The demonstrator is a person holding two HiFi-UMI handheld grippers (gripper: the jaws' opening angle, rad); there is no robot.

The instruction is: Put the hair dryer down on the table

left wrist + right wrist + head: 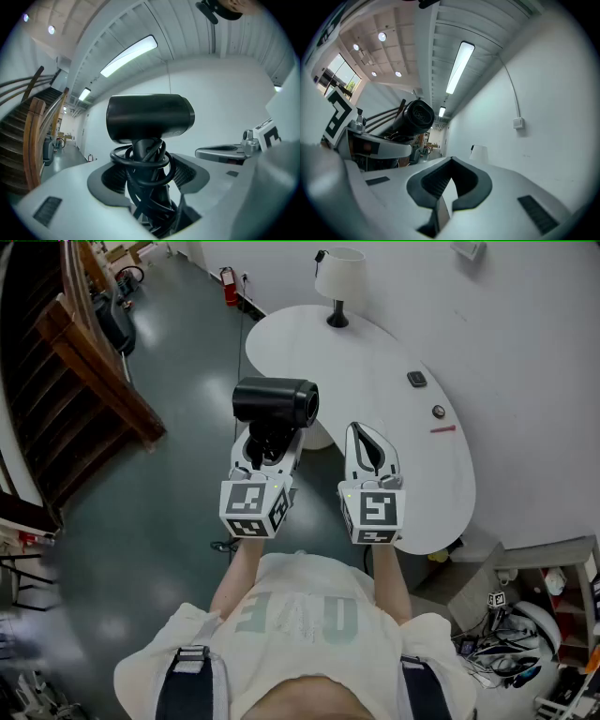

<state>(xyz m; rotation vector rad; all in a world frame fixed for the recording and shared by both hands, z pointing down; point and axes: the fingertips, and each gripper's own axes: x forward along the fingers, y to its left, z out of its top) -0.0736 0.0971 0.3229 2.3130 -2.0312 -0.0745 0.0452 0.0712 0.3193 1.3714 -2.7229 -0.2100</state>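
Between left gripper [271,442] fingers: hair dryer [275,401] handle gripped, head up. Right gripper [367,434] fingers closed, empty. Bench [403,442] at 1 o'clock, lamp [339,277] beyond.

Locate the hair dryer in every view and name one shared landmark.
Head view: hair dryer at centre, above the left gripper.
Left gripper view: centre, handle between the jaws.
Right gripper view: upper left.
Landmark: white lamp, top of head view, centre of right gripper view; not in left gripper view.
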